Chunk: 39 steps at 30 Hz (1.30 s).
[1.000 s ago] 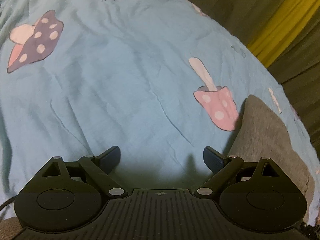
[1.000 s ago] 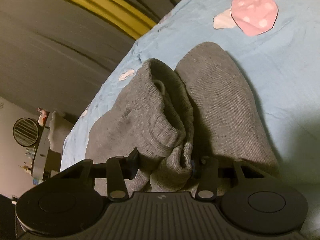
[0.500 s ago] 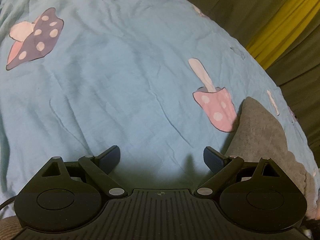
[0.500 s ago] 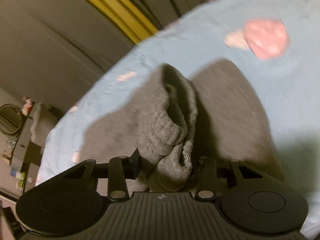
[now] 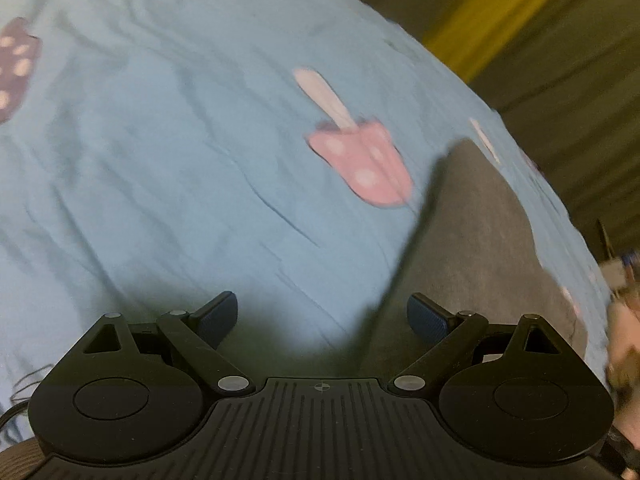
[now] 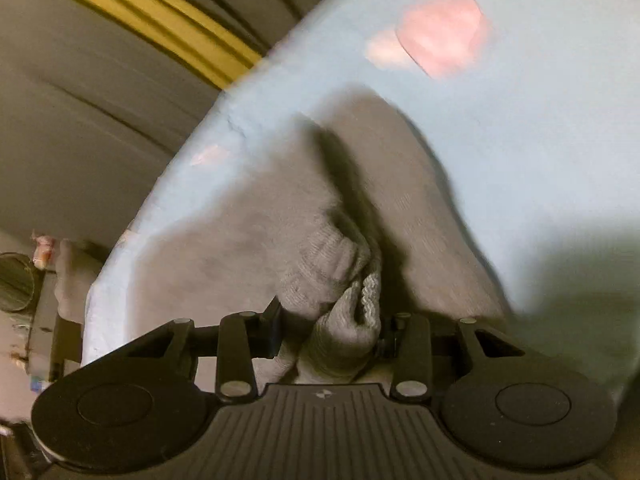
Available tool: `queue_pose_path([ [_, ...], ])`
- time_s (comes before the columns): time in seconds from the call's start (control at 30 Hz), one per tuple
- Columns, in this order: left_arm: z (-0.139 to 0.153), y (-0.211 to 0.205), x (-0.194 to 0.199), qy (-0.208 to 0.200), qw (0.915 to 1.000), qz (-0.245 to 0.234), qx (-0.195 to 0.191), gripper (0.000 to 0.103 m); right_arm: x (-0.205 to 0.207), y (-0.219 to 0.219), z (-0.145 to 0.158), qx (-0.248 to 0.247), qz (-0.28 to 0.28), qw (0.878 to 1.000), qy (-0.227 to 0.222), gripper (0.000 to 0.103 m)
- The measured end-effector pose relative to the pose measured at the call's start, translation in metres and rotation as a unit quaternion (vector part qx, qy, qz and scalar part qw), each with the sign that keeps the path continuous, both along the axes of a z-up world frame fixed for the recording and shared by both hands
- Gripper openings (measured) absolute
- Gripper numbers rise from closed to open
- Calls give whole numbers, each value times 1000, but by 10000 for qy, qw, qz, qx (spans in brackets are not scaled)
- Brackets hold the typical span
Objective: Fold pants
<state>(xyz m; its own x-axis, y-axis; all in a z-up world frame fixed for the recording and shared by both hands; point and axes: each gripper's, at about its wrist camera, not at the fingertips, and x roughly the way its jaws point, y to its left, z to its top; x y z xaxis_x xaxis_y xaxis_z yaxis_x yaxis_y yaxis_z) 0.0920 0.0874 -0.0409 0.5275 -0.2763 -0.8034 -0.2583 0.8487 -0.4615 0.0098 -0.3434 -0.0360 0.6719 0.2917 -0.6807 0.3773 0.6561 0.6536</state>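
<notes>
Bunching between the right gripper (image 6: pixel 328 320) fingers, grey pants (image 6: pixel 320 256).

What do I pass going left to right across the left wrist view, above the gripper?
Purple mushroom print → bare blue bedsheet → pink mushroom print → grey pants → dark curtain with a yellow stripe.

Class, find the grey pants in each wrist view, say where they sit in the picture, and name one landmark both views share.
Left wrist view: the grey pants lie at lower right, beside the open left gripper.
Right wrist view: the grey pants fill the centre, their ribbed edge bunched between the fingers of the right gripper.
Shared landmark: the pink mushroom print on the light blue sheet, just beyond the pants.
</notes>
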Motion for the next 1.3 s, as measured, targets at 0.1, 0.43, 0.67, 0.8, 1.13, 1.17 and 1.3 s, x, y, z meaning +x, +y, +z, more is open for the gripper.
queue_pose_path([
  [0.1, 3, -7, 0, 46, 9986, -496, -184, 95, -1, -3, 7, 64, -10, 9998, -170, 39],
  [0.43, 12, -82, -10, -110, 9691, -2217, 1076, 96, -13, -9, -4, 381, -55, 9986, -359, 42],
  [0.67, -4, -71, 2, 292, 9748, -2121, 625, 98, -11, -5, -7, 359, -72, 9981, -505, 47],
  [0.8, 2, -63, -2, 101, 9811, -1844, 570, 98, -13, -2, -3, 267, 8, 9983, -516, 46],
  [1.13, -3, -58, 6, 279, 9832, -1792, 181, 97, -11, 7, 6, -43, -1, 9987, -504, 38],
  [1.17, -2, -56, 5, 238, 9840, -1761, 145, 93, -11, 6, 8, -14, 3, 9985, -539, 38],
  [1.3, 4, -46, -2, -56, 9881, -1534, -39, 87, -21, 4, 20, 306, 24, 9960, -842, 37],
])
